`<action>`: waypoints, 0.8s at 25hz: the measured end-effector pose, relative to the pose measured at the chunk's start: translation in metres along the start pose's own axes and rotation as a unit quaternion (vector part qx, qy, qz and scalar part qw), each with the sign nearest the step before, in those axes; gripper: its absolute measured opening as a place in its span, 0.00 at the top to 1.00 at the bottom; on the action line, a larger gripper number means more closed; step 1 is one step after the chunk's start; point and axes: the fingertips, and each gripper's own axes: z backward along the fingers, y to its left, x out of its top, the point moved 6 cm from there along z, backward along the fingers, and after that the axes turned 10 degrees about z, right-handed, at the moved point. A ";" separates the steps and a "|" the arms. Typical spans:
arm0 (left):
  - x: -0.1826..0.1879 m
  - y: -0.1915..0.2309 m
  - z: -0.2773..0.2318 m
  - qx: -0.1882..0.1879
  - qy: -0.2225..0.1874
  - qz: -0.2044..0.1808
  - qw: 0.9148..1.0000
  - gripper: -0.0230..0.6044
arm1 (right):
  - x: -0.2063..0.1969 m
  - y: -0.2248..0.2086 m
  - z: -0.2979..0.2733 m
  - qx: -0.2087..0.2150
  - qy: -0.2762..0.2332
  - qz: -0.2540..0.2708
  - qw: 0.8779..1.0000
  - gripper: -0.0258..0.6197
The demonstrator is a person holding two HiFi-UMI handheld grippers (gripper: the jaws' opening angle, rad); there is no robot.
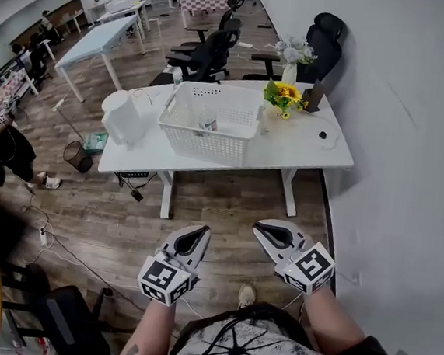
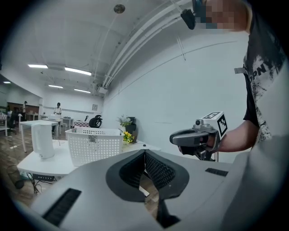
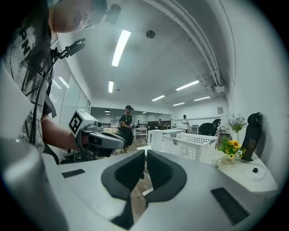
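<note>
The left gripper (image 2: 144,155) has its jaws pressed together at the tips with nothing between them. The right gripper (image 3: 145,158) has drawn its jaws in to a thin slit, and it is just as empty. Both hang side by side over the floor (image 1: 219,204), pointing ahead and well apart from the table (image 1: 306,154).

The nearest thing they face is the basket (image 1: 206,144). It stands mid-table toward the front edge, with a kettle (image 1: 122,116) just beside it on the left and yellow flowers (image 1: 284,97) near its right far corner.

I'd judge the basket light and fairly stiff, though thin plastic lattice like that probably gives if pinched mid-wall. The thicker rim looks the soundest place to grip, and the two short ends would keep it level (a small clear thing, maybe a bottle (image 1: 207,121), sits inside and could slide if it tips).

The basket is white and rectangular, and its walls are pierced all over with small holes and flare slightly toward the top. A small tag shows on the wall facing the grippers.
</note>
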 end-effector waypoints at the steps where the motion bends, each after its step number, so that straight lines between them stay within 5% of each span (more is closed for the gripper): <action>1: 0.003 0.002 -0.008 0.005 -0.002 0.001 1.000 0.95 | -0.001 -0.010 0.000 0.004 -0.003 0.001 1.000 0.92; 10: 0.024 0.017 -0.054 0.058 0.002 -0.016 0.998 0.95 | -0.016 -0.071 -0.014 0.038 -0.017 0.022 0.999 0.92; 20: 0.044 0.043 -0.085 0.064 -0.001 -0.027 0.998 0.95 | -0.011 -0.106 -0.045 0.050 -0.019 0.032 0.998 0.92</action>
